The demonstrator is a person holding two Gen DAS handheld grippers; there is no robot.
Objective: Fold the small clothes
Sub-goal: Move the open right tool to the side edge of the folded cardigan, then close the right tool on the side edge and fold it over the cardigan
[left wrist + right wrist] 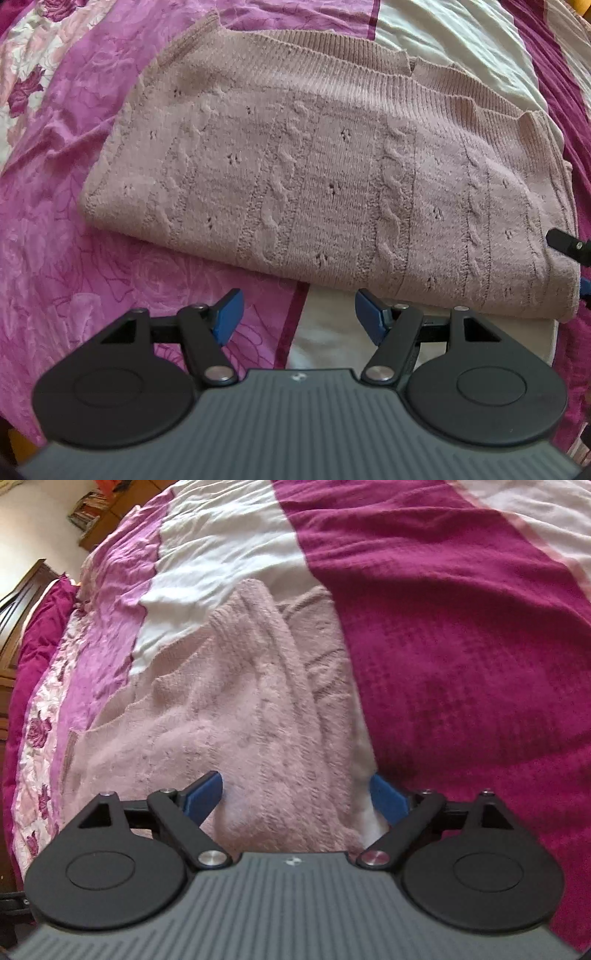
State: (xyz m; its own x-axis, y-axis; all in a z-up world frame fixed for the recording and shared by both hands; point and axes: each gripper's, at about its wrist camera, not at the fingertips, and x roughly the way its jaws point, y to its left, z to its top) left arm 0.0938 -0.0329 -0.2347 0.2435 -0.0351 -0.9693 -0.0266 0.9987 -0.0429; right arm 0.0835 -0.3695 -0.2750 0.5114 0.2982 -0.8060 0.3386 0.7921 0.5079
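Note:
A pale pink cable-knit sweater (pixel 314 177) lies folded flat on the bedspread. Its ribbed hem runs along the far edge. My left gripper (pixel 299 314) is open and empty, just short of the sweater's near folded edge. In the right wrist view the same sweater (pixel 251 709) fills the middle, bunched in soft ridges. My right gripper (pixel 295 797) is open, and its blue fingers straddle the sweater's near end without closing on it. A part of the right gripper (pixel 569 245) shows at the right edge of the left wrist view, at the sweater's side.
The bedspread has magenta floral panels (pixel 55 184), a white stripe (pixel 221 546) and a dark magenta blanket (pixel 461 646). A dark wooden headboard (pixel 14 605) and a shelf with books (pixel 92 509) stand beyond the bed at the left.

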